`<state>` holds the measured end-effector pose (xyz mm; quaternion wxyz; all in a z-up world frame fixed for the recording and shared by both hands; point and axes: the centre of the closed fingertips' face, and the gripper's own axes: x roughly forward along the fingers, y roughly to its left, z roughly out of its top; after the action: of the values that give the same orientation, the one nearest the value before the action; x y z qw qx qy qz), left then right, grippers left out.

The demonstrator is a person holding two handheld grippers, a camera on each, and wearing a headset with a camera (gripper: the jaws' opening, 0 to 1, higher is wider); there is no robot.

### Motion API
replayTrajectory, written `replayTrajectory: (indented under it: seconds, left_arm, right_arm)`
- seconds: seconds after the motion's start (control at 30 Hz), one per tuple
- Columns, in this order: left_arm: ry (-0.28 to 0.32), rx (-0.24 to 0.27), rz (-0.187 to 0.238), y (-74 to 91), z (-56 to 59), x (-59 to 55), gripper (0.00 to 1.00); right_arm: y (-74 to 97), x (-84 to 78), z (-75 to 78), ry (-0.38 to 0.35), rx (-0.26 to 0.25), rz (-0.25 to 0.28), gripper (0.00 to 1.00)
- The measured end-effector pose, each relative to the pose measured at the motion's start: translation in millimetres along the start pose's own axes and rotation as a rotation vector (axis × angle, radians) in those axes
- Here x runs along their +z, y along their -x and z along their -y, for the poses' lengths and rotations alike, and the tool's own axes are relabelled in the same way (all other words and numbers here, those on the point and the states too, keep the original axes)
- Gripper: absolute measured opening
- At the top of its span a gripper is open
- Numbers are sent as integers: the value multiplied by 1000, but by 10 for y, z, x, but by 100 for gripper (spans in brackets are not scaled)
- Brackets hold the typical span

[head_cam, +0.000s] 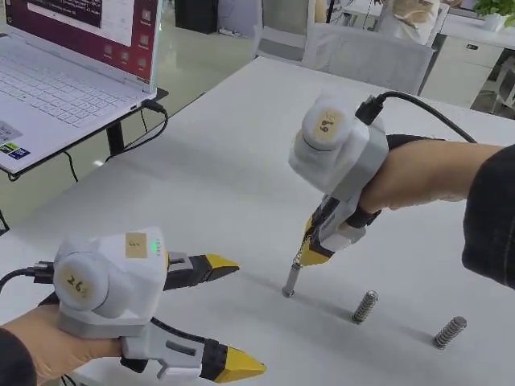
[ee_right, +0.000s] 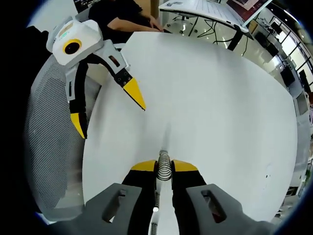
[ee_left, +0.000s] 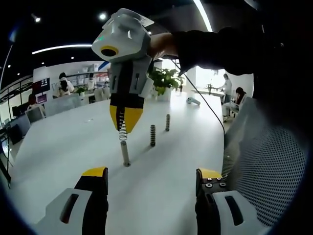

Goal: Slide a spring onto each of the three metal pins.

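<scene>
1. Head view. Closest to the lens: left gripper [head_cam: 241,316], spread wide and empty, held low over the white table [head_cam: 241,145]. Beyond it and off to its right: right gripper [head_cam: 310,256], pointed steeply down, pinched together on a thin spring [head_cam: 299,256]. Directly under those tips: bare pin [head_cam: 290,280], upright on the table, short, dull grey metal. Out past the right gripper's far side: first loaded pin [head_cam: 364,306], then second loaded pin [head_cam: 450,332], each sleeved in a coil.

2. Left gripper view. Own yellow-tipped jaws parted at the bottom, nothing between them. Straight ahead: right gripper [ee_left: 124,115] hanging tip-down, spring [ee_left: 122,131] dangling below it, bare pin [ee_left: 125,154] standing just beneath. Both long axes near vertical and almost in line. Cannot tell whether the lowest coil touches the pin's top or sits just clear of it.

3. Right gripper view. Clamped on the spring [ee_right: 165,169]: fine, bright, tightly wound wire, poking forward past the tips. Off to one side and well apart: left gripper [ee_right: 110,116], gaping.

4. Judgement. Likely calls for a straight drop along the pin's axis. Right gripper much the nearer to the pin.
</scene>
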<state>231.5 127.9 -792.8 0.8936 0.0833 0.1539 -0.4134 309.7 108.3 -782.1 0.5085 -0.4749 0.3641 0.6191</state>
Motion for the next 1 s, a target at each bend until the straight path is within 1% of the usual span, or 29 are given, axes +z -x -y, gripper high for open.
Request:
replayTrajectory:
  seconds: [0.1, 0.33, 0.43, 0.57, 0.83, 1.0]
  left_arm:
    - [-12, 0, -12, -6, -5, -24, 70]
    - [-48, 4, -37, -21, -5, -33, 70]
    - [-68, 3, -54, -31, 11, -43, 71]
    - [-81, 1, -68, -39, 27, -64, 71]
    - [-86, 1, -68, -43, 41, -54, 71]
    - [-87, 1, -67, -46, 34, -45, 71]
  right_arm:
    - [-15, -6, -5, 2, 3, -4, 9]
    - [-28, -9, 0, 3, 4, -4, 9]
    - [-45, -21, -3, 4, 7, -9, 9]
    - [-57, -14, -4, 4, 10, -8, 9]
    - [-92, -39, 8, 8, 9, -21, 9]
    - [-110, -25, 10, 4, 15, -18, 9]
